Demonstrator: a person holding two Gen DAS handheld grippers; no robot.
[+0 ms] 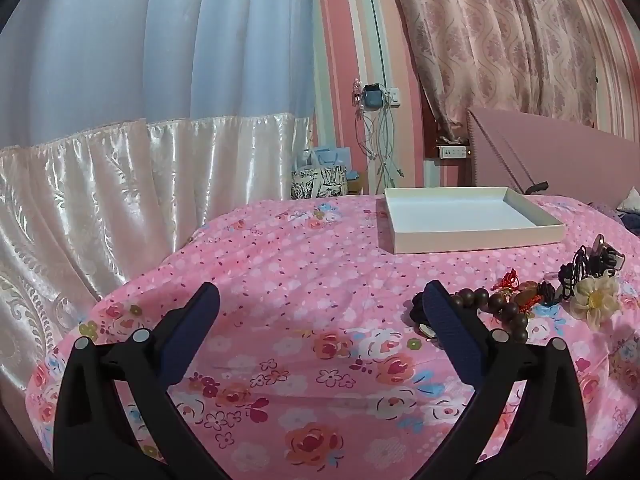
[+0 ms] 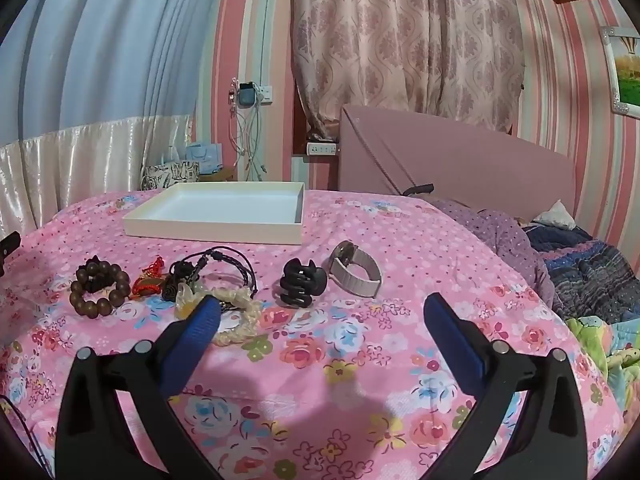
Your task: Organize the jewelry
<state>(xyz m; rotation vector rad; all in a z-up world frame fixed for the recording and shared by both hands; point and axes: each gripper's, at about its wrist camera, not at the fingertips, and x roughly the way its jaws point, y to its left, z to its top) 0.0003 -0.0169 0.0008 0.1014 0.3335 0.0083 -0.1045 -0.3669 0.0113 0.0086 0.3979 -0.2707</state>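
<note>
On the pink floral bedspread [image 2: 360, 360] the white tray [image 2: 216, 232] sits empty, so nothing looks sorted yet. Bead bracelet [image 2: 98, 288], hair claw [image 2: 300, 284], watch [image 2: 356, 270] and cords wait nearby. Left gripper [image 1: 320, 312] and right gripper [image 2: 320, 320] hover, jaws spread wide, holding nothing.

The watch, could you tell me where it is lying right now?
In the right wrist view, the watch lies on the bedspread, right of the black hair claw, nearer than the white tray.

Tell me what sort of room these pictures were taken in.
Most likely a bedroom. The jewelry lies on a pink floral bedspread that runs up to a padded pink headboard, rumpled blankets are heaped beside it, and patterned pink curtains hang against the striped wall behind.
</note>
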